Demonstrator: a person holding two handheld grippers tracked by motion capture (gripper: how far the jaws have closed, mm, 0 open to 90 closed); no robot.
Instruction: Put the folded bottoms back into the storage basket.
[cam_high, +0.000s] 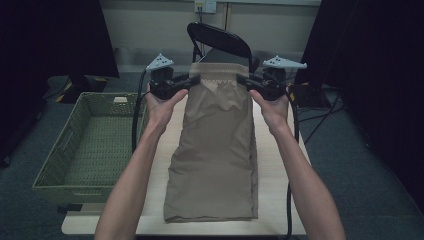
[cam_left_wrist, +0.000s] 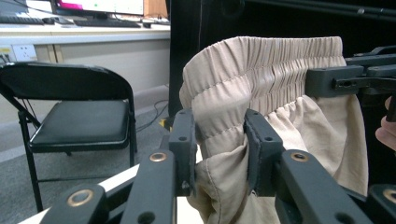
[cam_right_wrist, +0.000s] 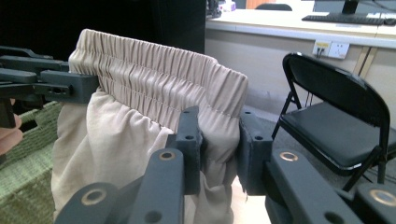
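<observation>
A: Where are the trousers (cam_high: 215, 145)?

B: Lying lengthwise on the surface (cam_high: 280, 175), waistband lifted at the far end.

A: And the grippers?

B: Left gripper (cam_high: 194, 80) and right gripper (cam_high: 243, 80) each clamp one waistband side, jaws closed on fabric.

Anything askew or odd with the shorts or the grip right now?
Nothing stands out. The beige shorts hang evenly, their waistband pinched at each end by the left claw and right claw. The green basket sits undisturbed beside the table.
</observation>
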